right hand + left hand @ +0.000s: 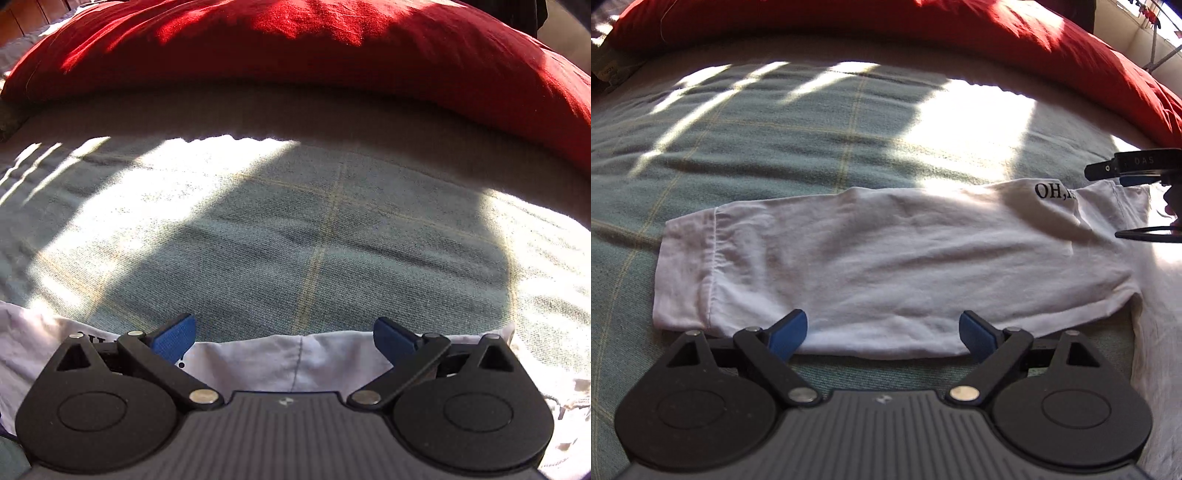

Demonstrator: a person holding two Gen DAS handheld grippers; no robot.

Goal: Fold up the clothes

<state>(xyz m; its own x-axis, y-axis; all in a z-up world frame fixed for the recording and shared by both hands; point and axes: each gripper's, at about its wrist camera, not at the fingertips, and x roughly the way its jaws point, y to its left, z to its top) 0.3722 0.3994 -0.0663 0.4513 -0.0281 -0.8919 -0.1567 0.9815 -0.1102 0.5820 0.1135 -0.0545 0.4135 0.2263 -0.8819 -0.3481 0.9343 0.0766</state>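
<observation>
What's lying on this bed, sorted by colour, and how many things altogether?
White: 1, the T-shirt
Red: 1, the pillow
Green: 1, the checked blanket
Black and blue: 2, the left gripper and right gripper
Total: 5

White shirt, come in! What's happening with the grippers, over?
Both hand-held grippers, left and right, open, empty. White shirt partly folded, flat on green blanket. Nothing in the way.

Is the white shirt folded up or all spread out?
Partly folded. The white shirt lies in a long band on the green blanket, one layer lapped over another, with its black lettering cut off at a fold.
</observation>
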